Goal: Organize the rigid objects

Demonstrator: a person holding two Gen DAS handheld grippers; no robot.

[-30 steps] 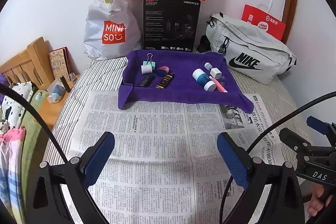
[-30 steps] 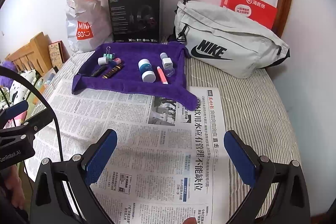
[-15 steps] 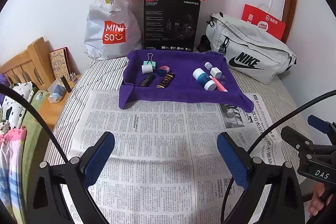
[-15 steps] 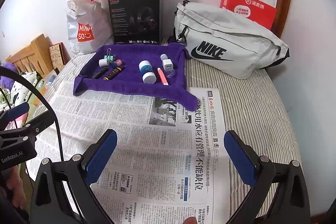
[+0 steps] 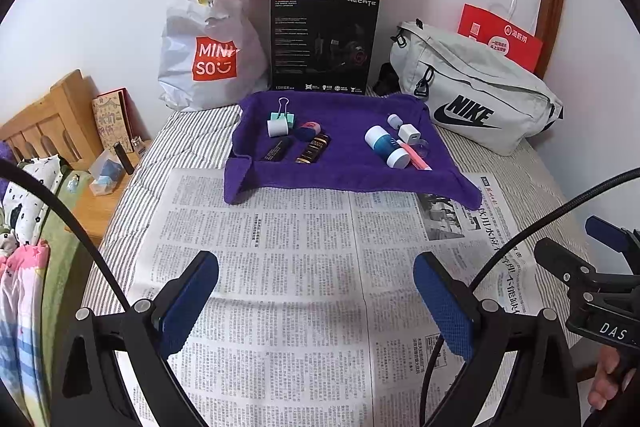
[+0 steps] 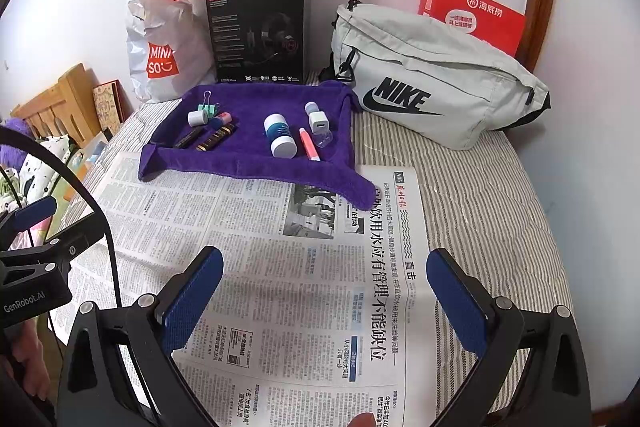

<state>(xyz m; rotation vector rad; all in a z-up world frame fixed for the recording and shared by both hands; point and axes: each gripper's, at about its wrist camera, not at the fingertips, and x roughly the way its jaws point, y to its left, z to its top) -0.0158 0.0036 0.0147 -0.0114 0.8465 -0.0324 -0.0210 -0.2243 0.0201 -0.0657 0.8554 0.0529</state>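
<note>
Both tools hang over the newspaper (image 5: 304, 267) spread on the striped bed (image 6: 480, 195), each holding nothing: the left tool (image 5: 316, 291) has its blue pads wide apart, and so does the right tool (image 6: 324, 291). The small things lie well ahead on a purple towel (image 5: 344, 171) at the paper's far edge. On its left part are a binder clip (image 5: 282, 115), a white cap (image 5: 277, 127), a pink-topped piece (image 5: 310, 126) and two dark tubes (image 5: 318, 147), side by side. On the right part lie a blue-and-white bottle (image 5: 386, 145), a pink pen (image 5: 414, 155) just beside it, a white charger (image 5: 408, 133) and what may be a small clear jar (image 5: 422, 147). A Nike bag (image 5: 480, 103), a black box (image 5: 324, 39) and a Miniso bag (image 5: 208, 47) stand behind the towel by the wall.
</note>
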